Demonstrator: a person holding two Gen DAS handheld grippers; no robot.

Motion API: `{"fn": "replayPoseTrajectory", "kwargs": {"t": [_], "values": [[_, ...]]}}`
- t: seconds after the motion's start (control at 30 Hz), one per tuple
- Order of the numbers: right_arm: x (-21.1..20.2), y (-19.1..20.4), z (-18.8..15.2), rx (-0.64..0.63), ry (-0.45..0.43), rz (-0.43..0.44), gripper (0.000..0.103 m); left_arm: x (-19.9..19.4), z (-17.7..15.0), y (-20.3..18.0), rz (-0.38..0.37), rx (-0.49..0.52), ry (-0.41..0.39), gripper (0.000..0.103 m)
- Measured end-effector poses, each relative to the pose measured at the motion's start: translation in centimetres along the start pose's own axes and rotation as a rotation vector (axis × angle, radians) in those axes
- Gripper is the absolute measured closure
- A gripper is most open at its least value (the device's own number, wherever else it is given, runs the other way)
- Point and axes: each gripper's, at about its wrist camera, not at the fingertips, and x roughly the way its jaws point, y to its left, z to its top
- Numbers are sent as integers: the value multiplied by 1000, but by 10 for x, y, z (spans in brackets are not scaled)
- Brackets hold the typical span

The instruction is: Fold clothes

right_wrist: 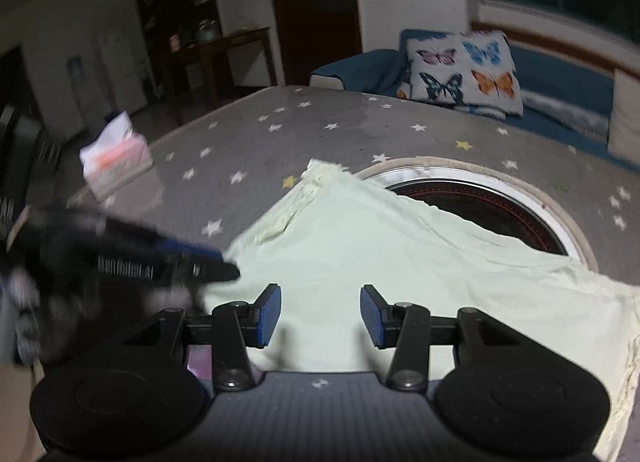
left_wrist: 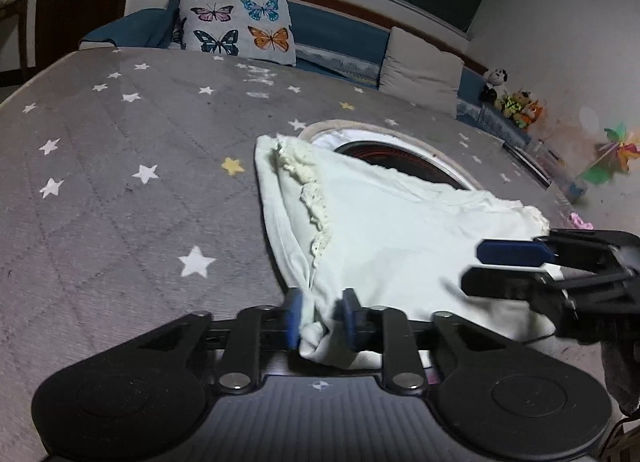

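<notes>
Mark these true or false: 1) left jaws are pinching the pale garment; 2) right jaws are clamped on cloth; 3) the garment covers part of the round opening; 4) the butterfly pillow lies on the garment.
1) True: the left gripper has bunched cloth of the pale garment between its jaws.
2) False: the right gripper stands open over it.
3) True: it overlaps the round opening.
4) False: the butterfly pillow sits on the sofa beyond.

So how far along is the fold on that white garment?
Early to midway, it seems. Done: the white garment lies on the star-print cover, its lace-trimmed edge already turned in. In hand: the left gripper pinches a bunched near corner; the right gripper stands open over the cloth, gripping nothing. Left: the right-side grasp and further folds; part still covers the round opening.
</notes>
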Motion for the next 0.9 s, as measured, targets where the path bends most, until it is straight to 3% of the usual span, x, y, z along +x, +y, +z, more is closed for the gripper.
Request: {"fn": "replayPoseTrajectory", "kwargs": {"t": [0.37, 0.5, 0.6, 0.67, 0.73, 0.77, 0.9], "values": [[44, -24, 44, 172, 70, 129, 51, -2, 8, -36, -86, 25, -36, 93], [68, -17, 56, 161, 103, 135, 51, 1, 7, -43, -86, 43, -38, 93], [79, -5, 62, 111, 117, 127, 51, -6, 2, -39, -15, 69, -74, 92], [83, 0, 65, 94, 122, 124, 51, -11, 0, -32, 31, 64, -91, 86], [88, 1, 67, 103, 129, 127, 51, -14, -1, -23, 73, 33, -92, 60], [90, 1, 67, 109, 135, 125, 51, -14, -2, -20, 89, 16, -90, 55], [97, 2, 66, 123, 157, 123, 51, -7, -4, -10, 73, -51, -38, 52]]}}
